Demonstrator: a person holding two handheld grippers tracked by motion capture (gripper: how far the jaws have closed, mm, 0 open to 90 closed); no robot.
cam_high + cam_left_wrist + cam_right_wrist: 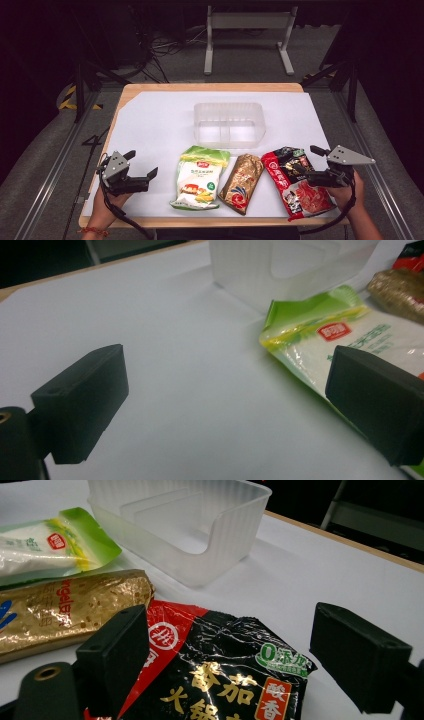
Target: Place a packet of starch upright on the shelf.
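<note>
3 snack packets lie just before 1 clear bin (pixel 228 124): green (pixel 199 177), gold (pixel 242 182), red (pixel 296 181). 2 grippers, left (pixel 142 171) and right (pixel 306 162), jaws apart, empty.

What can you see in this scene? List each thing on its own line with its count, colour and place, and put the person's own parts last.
Table: one, light wood edge under a white sheet, centre of the high view.
Clear bin: one, see-through plastic with dividers, on the sheet behind the packets.
Green and white packet: one, lying flat, leftmost of the three packets.
Gold packet: one, gold with a blue mark, lying between the other two.
Red and black packet: one, lying flat, rightmost, under the right gripper.
Metal stand: one, pale grey, on the floor beyond the table.
Left gripper: one, black, open, left of the green packet.
Right gripper: one, black, open, over the red and black packet.
Hands: two, at the near edge.
</note>
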